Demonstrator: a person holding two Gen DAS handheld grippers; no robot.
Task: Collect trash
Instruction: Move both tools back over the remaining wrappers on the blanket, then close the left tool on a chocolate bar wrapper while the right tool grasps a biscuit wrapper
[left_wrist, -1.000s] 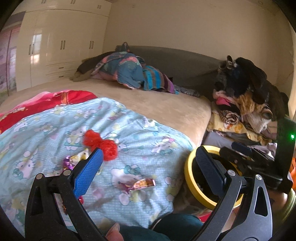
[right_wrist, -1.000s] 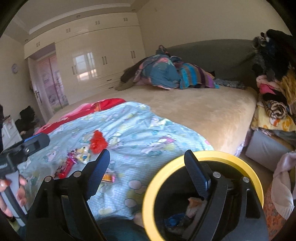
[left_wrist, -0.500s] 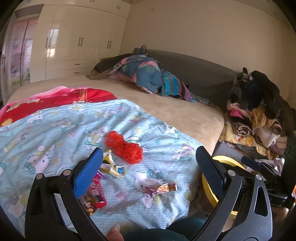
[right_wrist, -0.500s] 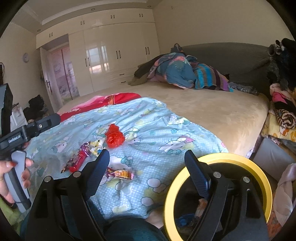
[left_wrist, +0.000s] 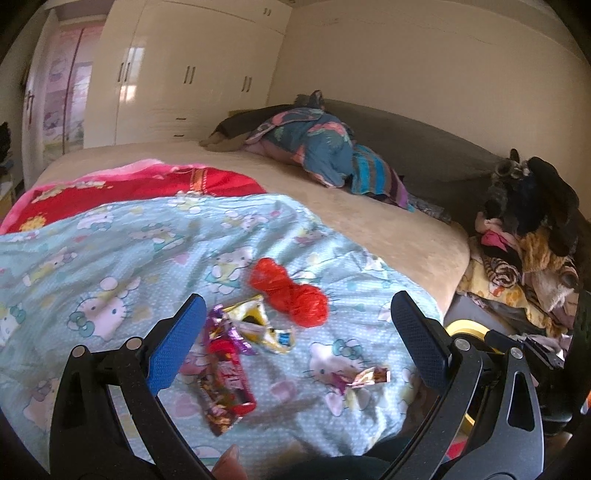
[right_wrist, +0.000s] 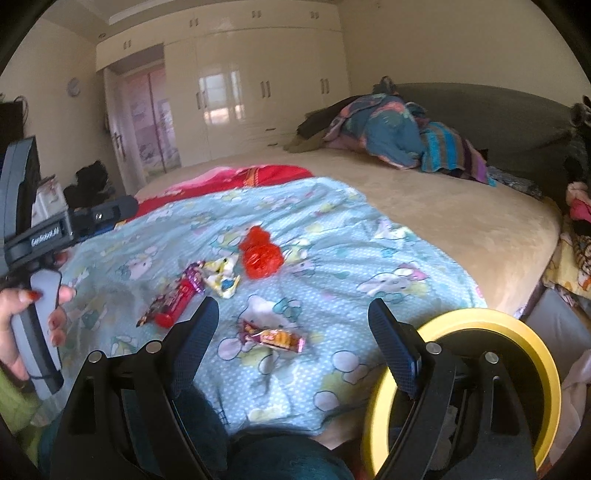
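Observation:
Several wrappers lie on the light blue cartoon-print blanket (left_wrist: 122, 254). A crumpled red plastic wrapper (left_wrist: 290, 291) (right_wrist: 260, 254) lies farthest in. Nearer are a white and yellow wrapper (left_wrist: 264, 328) (right_wrist: 221, 277), a red snack packet (left_wrist: 227, 384) (right_wrist: 171, 304) and a small foil candy wrapper (left_wrist: 364, 378) (right_wrist: 273, 338). My left gripper (left_wrist: 295, 339) is open above the wrappers, holding nothing. My right gripper (right_wrist: 293, 338) is open too, with the foil candy wrapper seen between its fingers on the blanket below. A yellow-rimmed bin (right_wrist: 517, 339) (left_wrist: 461, 328) stands beside the bed at the right.
The beige bed (left_wrist: 388, 229) carries a red blanket (left_wrist: 129, 188) and a heap of bedding (left_wrist: 317, 155) at the headboard. A pile of clothes (left_wrist: 532, 240) rises at the right. A hand (right_wrist: 22, 332) holds the left gripper's handle. White wardrobes (right_wrist: 258, 85) line the far wall.
Both grippers have swung left across the bed, so the wrappers now lie between their fingers. The yellow-rimmed bin has slid toward the right edge of both views. Both stay open.

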